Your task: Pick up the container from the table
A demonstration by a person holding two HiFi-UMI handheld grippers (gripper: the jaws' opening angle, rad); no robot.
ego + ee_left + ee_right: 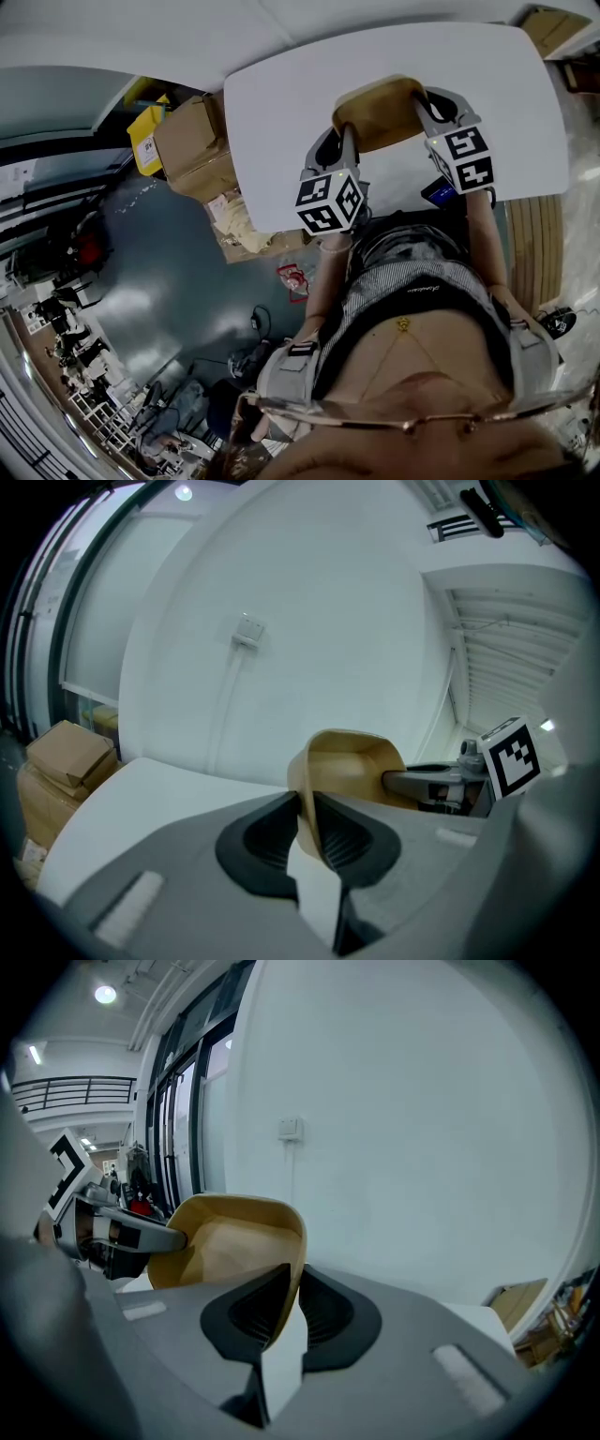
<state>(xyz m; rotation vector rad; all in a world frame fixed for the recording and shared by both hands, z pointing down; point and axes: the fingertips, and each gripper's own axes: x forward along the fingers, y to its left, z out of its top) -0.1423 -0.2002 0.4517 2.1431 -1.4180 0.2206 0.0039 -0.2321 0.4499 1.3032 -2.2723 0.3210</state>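
A tan, bowl-shaped container [380,112] is held between both grippers over the near part of the white table [281,103]. My left gripper [348,133] is shut on its left rim, and my right gripper [423,103] is shut on its right rim. In the left gripper view the jaws of the left gripper [307,803] pinch the thin wall of the container [349,766], with the right gripper [441,785] on the far side. In the right gripper view the right gripper [292,1283] pinches the container [234,1246] by its rim. Whether the container's base touches the table is hidden.
Cardboard boxes [192,145] and a yellow bin [145,131] stand on the floor left of the table. A slatted wooden piece [534,248] lies at the right. A white wall with a socket [248,630] is behind the table. The person's body fills the lower head view.
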